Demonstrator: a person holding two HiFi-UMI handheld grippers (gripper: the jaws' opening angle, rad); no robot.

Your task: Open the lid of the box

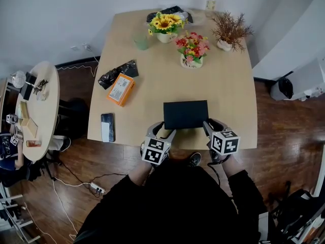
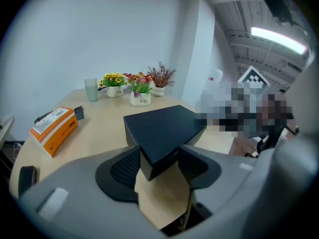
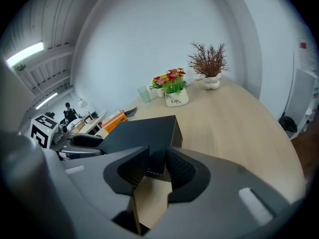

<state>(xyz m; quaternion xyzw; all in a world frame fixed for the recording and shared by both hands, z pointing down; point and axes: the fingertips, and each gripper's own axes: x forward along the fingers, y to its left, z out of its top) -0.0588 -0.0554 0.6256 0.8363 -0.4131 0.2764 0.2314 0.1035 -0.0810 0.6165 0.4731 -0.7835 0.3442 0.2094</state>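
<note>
Office counter, seen from above: a pale wooden counter [image 1: 228, 95] lies under a flat black rectangular box [image 1: 185, 114], which sits lid down close to the edge nearest a person in black sleeves [image 1: 167, 202].

The left hand-held gripper [image 2: 159, 154] meets the box at its near left corner. That corner is wedged between the ribbed black pads, which bear on it from both sides. The right hand-held gripper [image 3: 157, 158] takes the box's near right corner the same way, its jaws pinched on the edge there.

Left of the box and a little further back lies an orange rectangular carton [image 1: 121, 89]. A crumpled black foil pouch [image 1: 118, 73] lies just beyond the carton. A dark slab-shaped phone [image 1: 107, 127] lies well to the box's left, level with its near side.

Well behind the box stand a white pot of red and pink flowers [image 1: 192, 50], a white pot of yellow sunflowers [image 1: 166, 24], a white pot of brown dried twigs [image 1: 229, 32] and a pale green tumbler [image 1: 141, 40].
</note>
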